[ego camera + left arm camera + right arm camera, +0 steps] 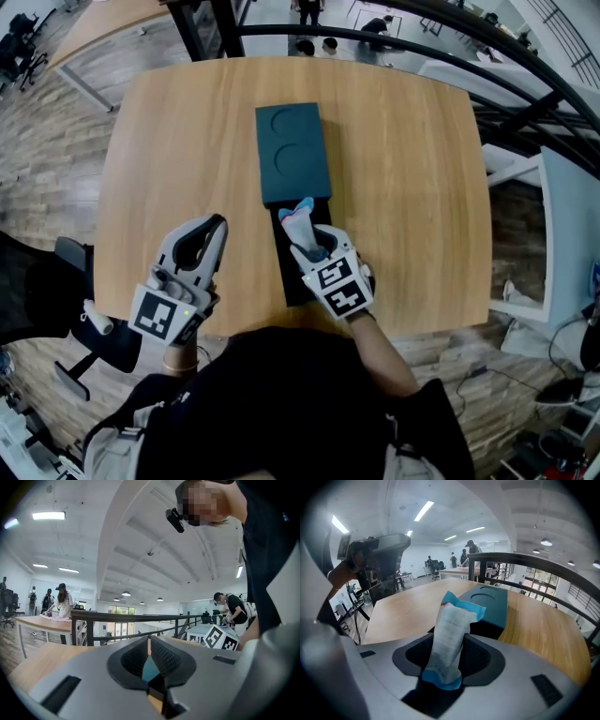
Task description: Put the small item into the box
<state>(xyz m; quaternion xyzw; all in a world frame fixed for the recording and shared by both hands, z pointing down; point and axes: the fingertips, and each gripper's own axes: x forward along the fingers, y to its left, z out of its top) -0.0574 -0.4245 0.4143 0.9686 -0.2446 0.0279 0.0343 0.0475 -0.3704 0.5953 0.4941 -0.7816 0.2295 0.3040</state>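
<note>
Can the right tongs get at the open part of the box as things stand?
Probably yes: the right tongs, shut on the packet, hang over the open black tray; the teal cover lies beyond it.

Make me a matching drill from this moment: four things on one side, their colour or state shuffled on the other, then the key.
Column A
1. left gripper
2. right gripper
3. box lid
4. packet

Column B
a. dark teal, with two round dents in its top
b. jaws together, nothing between them
c. white with blue ends
d. clamped on the packet, above the open black box

Pairs: 1-b, 2-d, 3-a, 4-c
</note>
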